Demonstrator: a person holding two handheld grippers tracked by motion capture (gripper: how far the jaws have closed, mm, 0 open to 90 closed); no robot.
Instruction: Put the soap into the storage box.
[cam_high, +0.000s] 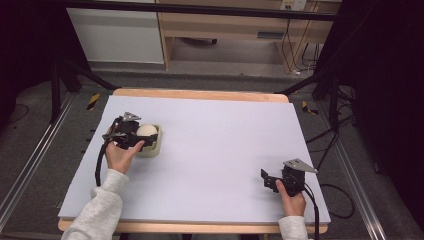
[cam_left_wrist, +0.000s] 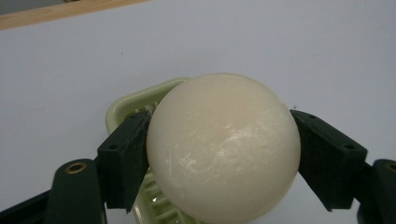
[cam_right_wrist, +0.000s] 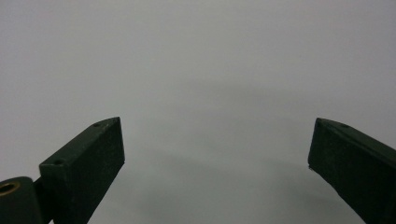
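A cream-white ball (cam_left_wrist: 223, 148) sits between the two black jaws of my left gripper (cam_left_wrist: 219, 158), whose pads press on both its sides. It hangs just over a pale green ribbed dish (cam_left_wrist: 122, 106). From above, the ball (cam_high: 145, 130) and the dish (cam_high: 151, 150) lie at the table's left, with the left gripper (cam_high: 134, 136) over them. Near the front right edge my right gripper (cam_high: 266, 179) stands open above the bare table surface, nothing between its fingers (cam_right_wrist: 88, 163).
The table (cam_high: 215, 145) has a pale lilac-grey top with a wooden rim. Cables trail from both grippers toward the front edge. Dark stands and wooden furniture rise beyond the far edge.
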